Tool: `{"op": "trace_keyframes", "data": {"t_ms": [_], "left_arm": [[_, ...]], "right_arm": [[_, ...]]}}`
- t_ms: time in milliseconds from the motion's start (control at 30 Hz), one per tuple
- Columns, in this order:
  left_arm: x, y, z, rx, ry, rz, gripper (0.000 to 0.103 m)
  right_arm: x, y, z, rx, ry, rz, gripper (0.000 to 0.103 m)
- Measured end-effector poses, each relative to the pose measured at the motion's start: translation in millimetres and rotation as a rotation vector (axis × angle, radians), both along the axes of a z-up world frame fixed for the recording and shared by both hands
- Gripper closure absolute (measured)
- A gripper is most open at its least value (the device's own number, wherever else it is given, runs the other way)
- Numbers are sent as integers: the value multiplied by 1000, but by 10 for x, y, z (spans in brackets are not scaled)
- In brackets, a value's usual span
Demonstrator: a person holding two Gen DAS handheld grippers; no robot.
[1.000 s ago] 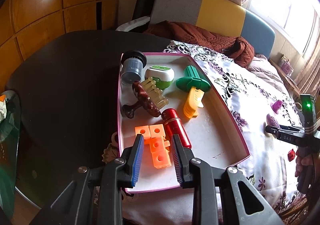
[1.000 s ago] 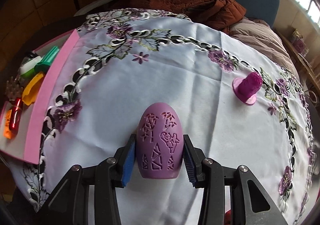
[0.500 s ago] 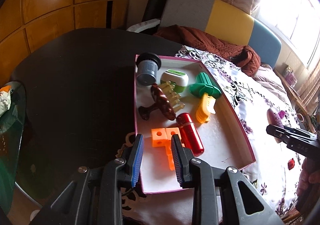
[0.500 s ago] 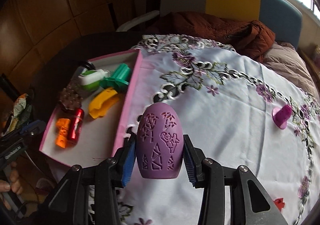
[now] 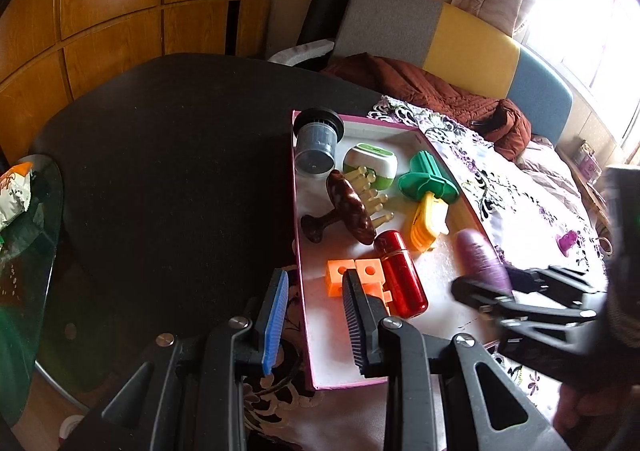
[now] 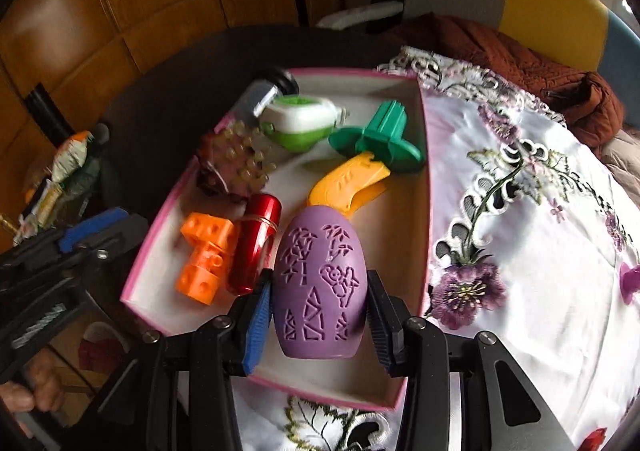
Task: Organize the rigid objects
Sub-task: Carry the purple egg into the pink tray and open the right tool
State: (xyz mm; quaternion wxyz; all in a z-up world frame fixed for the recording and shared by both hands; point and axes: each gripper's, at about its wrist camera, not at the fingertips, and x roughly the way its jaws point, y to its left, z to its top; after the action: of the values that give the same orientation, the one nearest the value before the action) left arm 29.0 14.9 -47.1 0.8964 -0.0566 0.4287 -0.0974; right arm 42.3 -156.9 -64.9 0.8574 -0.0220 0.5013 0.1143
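Note:
My right gripper (image 6: 318, 321) is shut on a purple egg-shaped object (image 6: 320, 283) with cut-out patterns and holds it over the near right part of the pink-rimmed tray (image 6: 426, 179). The same egg (image 5: 482, 263) and right gripper (image 5: 486, 297) show in the left wrist view over the tray (image 5: 298, 291). The tray holds orange blocks (image 6: 204, 255), a red cylinder (image 6: 256, 241), a yellow piece (image 6: 348, 185), a green piece (image 6: 380, 139), a green-white case (image 6: 300, 121), a brown massager (image 6: 236, 163) and a grey cup (image 5: 318, 143). My left gripper (image 5: 314, 311) is open and empty, straddling the tray's near left rim.
The tray sits where a dark round table (image 5: 172, 155) meets a white embroidered cloth (image 6: 532, 235). A small purple piece (image 5: 568, 241) lies on the cloth to the right. A sofa (image 5: 432, 31) with a brown jacket (image 5: 432, 91) stands behind. A glass side table (image 5: 28, 251) is at left.
My right gripper has carried the purple egg left from the cloth to over the tray. My left gripper has shifted left, from over the tray to straddling its rim.

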Motion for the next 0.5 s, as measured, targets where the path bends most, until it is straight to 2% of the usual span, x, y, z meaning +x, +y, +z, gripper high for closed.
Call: {"op": "trace_keyframes", "data": {"t_ms": [100,233,300,500], "left_arm": [[3,-4,-20,3,5,-3,76],[16,-8,-45,5,12,-1,76],[13,-18,-48,6,11,-3,76],[-1,-41,-21,13,1,-7,76]], "right_arm": [[49,9,-159,-2,39,-13,58],[21,-21,-172,20,19,-20,56],[1,-50,-164,47,23,-28,49],[-79,-155,-19,90,-20,-59,41]]}}
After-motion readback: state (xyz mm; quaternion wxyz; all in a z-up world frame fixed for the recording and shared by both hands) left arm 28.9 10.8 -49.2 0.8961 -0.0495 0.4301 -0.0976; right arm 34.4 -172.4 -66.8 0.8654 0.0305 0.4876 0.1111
